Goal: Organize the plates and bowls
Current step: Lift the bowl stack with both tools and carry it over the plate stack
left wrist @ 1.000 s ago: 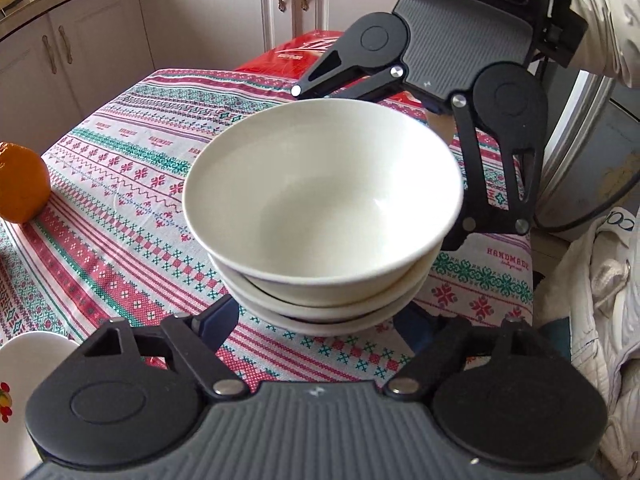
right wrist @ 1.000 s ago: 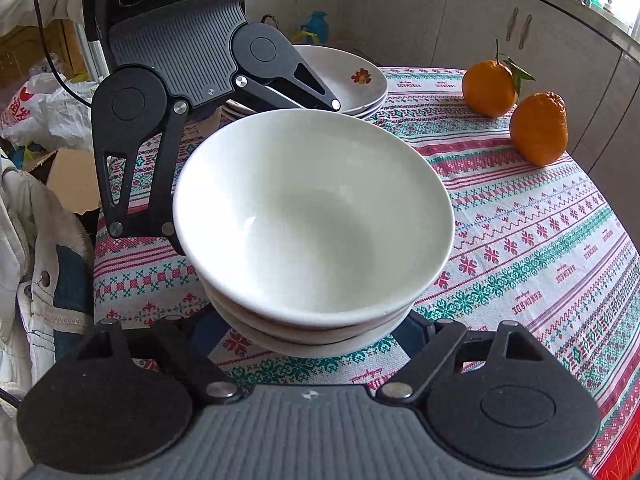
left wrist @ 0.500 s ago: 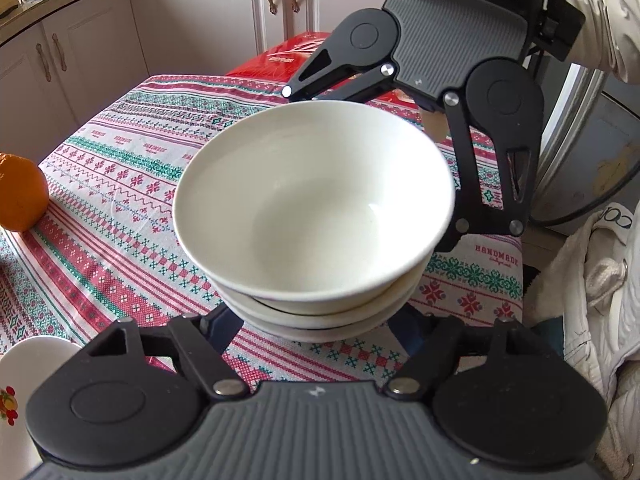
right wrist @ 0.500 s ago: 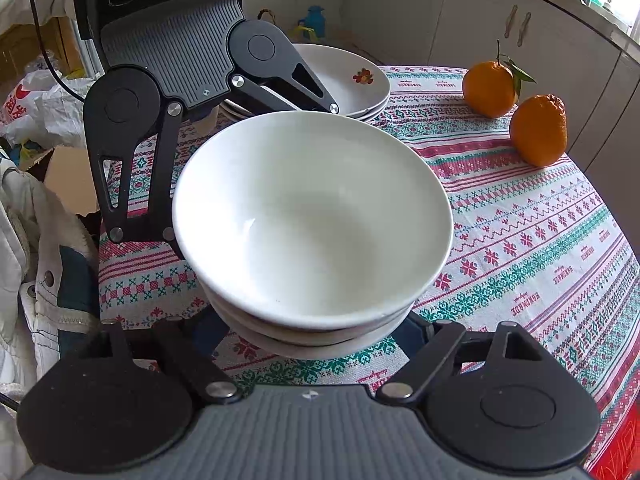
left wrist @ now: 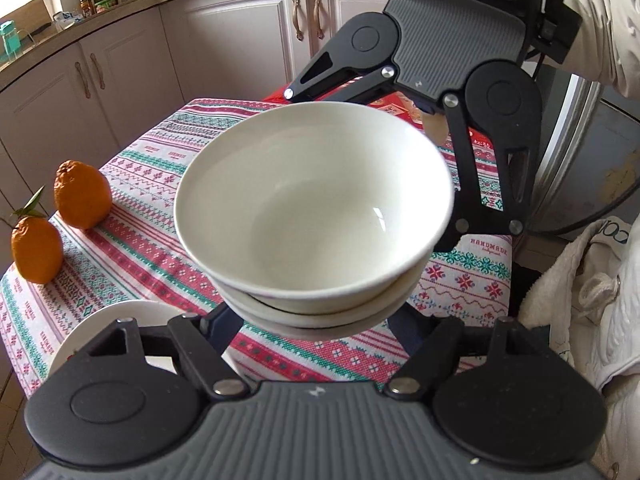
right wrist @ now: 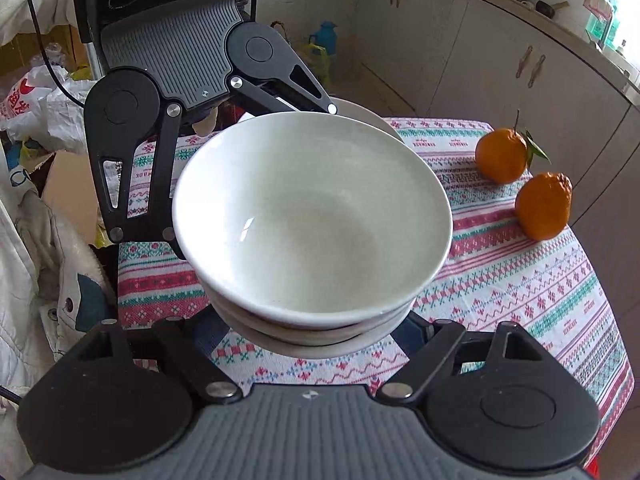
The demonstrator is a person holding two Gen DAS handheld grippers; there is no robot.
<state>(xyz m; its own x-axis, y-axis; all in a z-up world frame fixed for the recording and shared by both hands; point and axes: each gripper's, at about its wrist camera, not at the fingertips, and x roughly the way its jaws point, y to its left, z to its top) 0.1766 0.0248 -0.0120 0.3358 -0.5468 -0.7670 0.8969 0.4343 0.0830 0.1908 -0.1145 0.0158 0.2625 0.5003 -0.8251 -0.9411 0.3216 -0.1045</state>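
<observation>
A stack of white bowls [left wrist: 316, 216] hangs above the patterned tablecloth [left wrist: 152, 240], held from opposite sides by both grippers. My left gripper [left wrist: 316, 322] has its fingers spread wide around the near side of the stack; the fingertips are hidden under the bowls. My right gripper [right wrist: 316, 330] grips the opposite side of the stack [right wrist: 312, 220] the same way. Each gripper faces the other across the bowls. A white plate [left wrist: 100, 332] lies at the table's near left edge; in the right wrist view the plates [right wrist: 360, 114] peek from behind the bowls.
Two oranges [left wrist: 82, 194] sit at the table's edge, also in the right wrist view [right wrist: 544, 206]. Kitchen cabinets [left wrist: 132, 76] stand beyond the table. A white garment [left wrist: 588, 280] and bags [right wrist: 28, 104] lie beside it.
The bowl stack has risen higher above the table with both grippers, and both views have tilted, bringing the oranges and cabinets into view.
</observation>
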